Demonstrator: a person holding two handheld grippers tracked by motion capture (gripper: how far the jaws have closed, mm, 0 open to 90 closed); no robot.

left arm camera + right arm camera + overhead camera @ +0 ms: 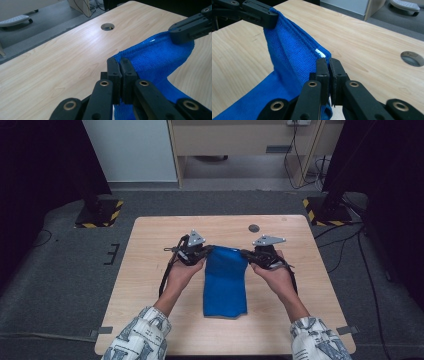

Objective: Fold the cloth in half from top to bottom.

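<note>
Bare tabletop (150, 270) around blue cloth (225, 285)

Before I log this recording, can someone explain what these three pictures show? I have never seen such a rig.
A person holds a two-jaw tool in each hand. One camera looks down from above; the other two ride on the tools and look along their black jaws. On the pale wooden table lies a folded blue terry cloth. The left gripper and the right gripper are each shut on a far corner of it, lifting that edge while the near end rests on the table.
</note>
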